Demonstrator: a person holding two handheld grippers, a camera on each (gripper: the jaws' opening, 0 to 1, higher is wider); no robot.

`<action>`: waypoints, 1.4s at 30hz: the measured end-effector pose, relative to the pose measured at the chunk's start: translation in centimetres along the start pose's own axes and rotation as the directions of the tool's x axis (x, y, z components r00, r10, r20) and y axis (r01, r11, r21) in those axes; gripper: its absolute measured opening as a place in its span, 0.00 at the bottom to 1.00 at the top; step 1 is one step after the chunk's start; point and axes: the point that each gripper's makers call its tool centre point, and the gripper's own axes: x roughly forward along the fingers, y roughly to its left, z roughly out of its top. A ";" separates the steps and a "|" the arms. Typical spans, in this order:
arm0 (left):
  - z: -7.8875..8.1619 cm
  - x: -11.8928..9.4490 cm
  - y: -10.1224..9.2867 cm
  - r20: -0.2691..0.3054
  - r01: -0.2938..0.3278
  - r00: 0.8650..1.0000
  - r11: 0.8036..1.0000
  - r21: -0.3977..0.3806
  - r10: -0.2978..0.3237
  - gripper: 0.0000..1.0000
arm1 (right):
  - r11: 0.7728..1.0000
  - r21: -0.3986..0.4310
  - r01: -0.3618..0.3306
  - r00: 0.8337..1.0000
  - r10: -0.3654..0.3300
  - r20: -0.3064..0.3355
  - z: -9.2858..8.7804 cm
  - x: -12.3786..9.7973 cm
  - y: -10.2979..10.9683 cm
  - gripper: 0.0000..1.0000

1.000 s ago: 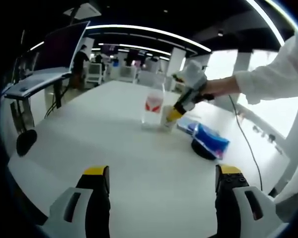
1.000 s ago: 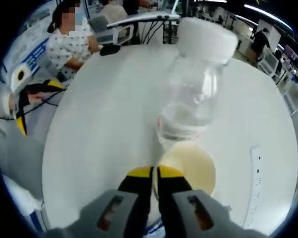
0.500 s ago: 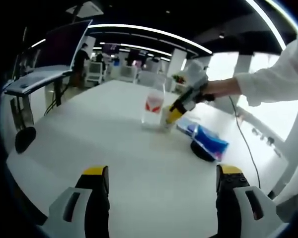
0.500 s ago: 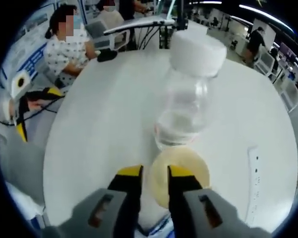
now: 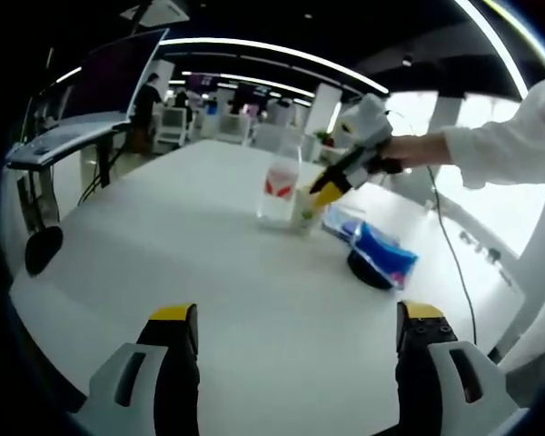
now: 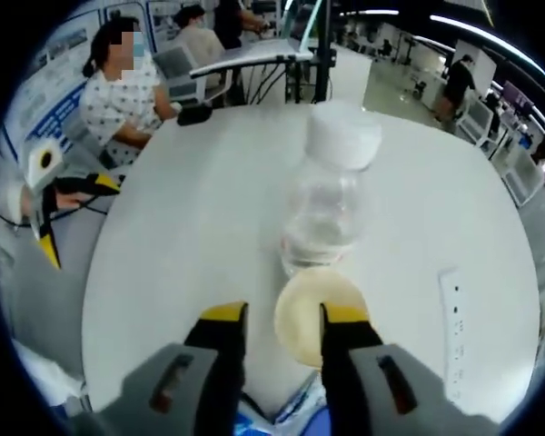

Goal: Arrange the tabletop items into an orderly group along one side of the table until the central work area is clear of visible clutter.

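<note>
Right gripper view, one bottle (image 6: 331, 213), one cup (image 6: 316, 313)

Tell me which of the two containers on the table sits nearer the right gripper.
The small cream-coloured cup, just ahead of the right gripper. The clear bottle with a white cap stands taller, right behind it.

Open-plan office or lab hall.
Long ceiling light strips (image 5: 282, 50), rows of desks with monitors (image 5: 109, 77), seated people (image 6: 127, 95), round white table (image 5: 163, 245).
</note>
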 end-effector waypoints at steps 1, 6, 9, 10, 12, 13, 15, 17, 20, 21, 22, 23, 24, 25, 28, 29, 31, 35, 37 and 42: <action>-0.1 0.0 -0.1 -0.004 0.003 1.000 1.000 0.003 -0.003 0.86 | 1.000 0.000 0.003 1.000 -0.003 0.006 0.1 -0.2 0.2 0.31; -0.4 0.1 -0.2 -0.018 0.007 1.000 1.000 0.010 -0.007 0.86 | 1.000 0.002 0.020 1.000 -0.020 0.017 -0.1 -1.7 1.4 0.35; -0.6 0.1 0.0 -0.020 0.004 1.000 1.000 0.007 -0.004 0.86 | 0.999 0.013 0.033 0.999 -0.034 0.022 -0.5 -2.3 0.8 0.37; -0.6 0.1 0.1 -0.019 0.003 1.000 1.000 0.005 -0.003 0.86 | 0.999 0.020 0.038 0.999 -0.038 0.028 -0.6 -2.6 0.8 0.38; -0.6 0.1 0.1 -0.018 0.003 1.000 1.000 -0.002 -0.003 0.87 | 0.999 0.033 0.041 0.999 -0.042 0.032 -0.7 -3.1 1.0 0.40; -0.6 0.1 0.1 -0.020 0.002 1.000 1.000 -0.004 -0.002 0.87 | 0.998 0.035 0.046 0.998 -0.047 0.033 -0.8 -3.3 1.1 0.41; -0.9 0.2 0.2 -0.028 0.000 1.000 1.000 -0.006 0.000 0.88 | 0.998 0.040 0.058 0.998 -0.059 0.035 -1.1 -3.8 1.2 0.42; -1.0 0.3 0.3 -0.029 0.002 1.000 1.000 -0.008 -0.002 0.88 | 0.996 0.052 0.066 0.997 -0.068 0.039 -1.4 -4.2 1.3 0.43; -1.0 0.4 0.2 -0.021 0.005 1.000 1.000 0.006 -0.005 0.88 | 0.995 0.060 0.075 0.996 -0.077 0.041 -1.7 -4.9 1.7 0.44; -0.9 0.4 0.2 -0.017 0.007 1.000 1.000 0.008 -0.007 0.89 | 0.995 0.063 0.080 0.996 -0.083 0.042 -1.9 -5.2 1.7 0.45; -0.8 0.4 0.1 -0.011 0.009 1.000 1.000 0.009 -0.009 0.89 | 0.994 0.066 0.085 0.995 -0.088 0.043 -2.0 -5.4 1.6 0.47; -0.8 0.4 0.0 -0.009 0.011 1.000 1.000 0.008 -0.011 0.90 | 0.993 0.070 0.090 0.995 -0.094 0.042 -2.1 -5.6 1.7 0.48; -0.8 0.4 0.0 -0.007 0.012 1.000 1.000 0.009 -0.012 0.90 | 0.993 0.074 0.096 0.994 -0.099 0.041 -2.2 -6.0 2.1 0.49; -0.7 0.4 -0.1 -0.004 0.014 1.000 1.000 0.014 -0.014 0.90 | 0.992 0.076 0.099 0.994 -0.102 0.041 -2.3 -6.3 2.2 0.50; -0.7 0.4 -0.3 -0.001 0.020 1.000 1.000 0.018 -0.020 0.91 | 0.990 0.082 0.117 0.992 -0.121 0.042 -2.8 -7.3 2.7 0.52; -0.7 0.4 -0.5 -0.004 0.025 1.000 1.000 0.018 -0.025 0.91 | 0.989 0.085 0.121 0.991 -0.125 0.043 -3.0 -7.5 2.9 0.53; -0.8 0.4 -0.7 -0.008 0.031 1.000 0.999 0.023 -0.030 0.91 | 0.986 0.100 0.135 0.989 -0.140 0.046 -3.6 -8.0 2.6 0.54; -1.0 0.5 -1.4 -0.021 0.050 0.999 0.998 0.031 -0.049 0.91 | 0.977 0.141 0.157 0.985 -0.165 0.046 -4.8 -9.0 3.4 0.55; -1.1 0.4 -1.9 -0.028 0.060 0.998 0.998 0.036 -0.059 0.91 | 0.973 0.163 0.163 0.984 -0.172 0.041 -5.5 -9.3 3.7 0.55; -1.1 0.4 -2.5 -0.035 0.077 0.997 0.996 0.039 -0.076 0.91 | 0.964 0.200 0.177 0.983 -0.185 0.018 -7.5 -9.8 4.0 0.56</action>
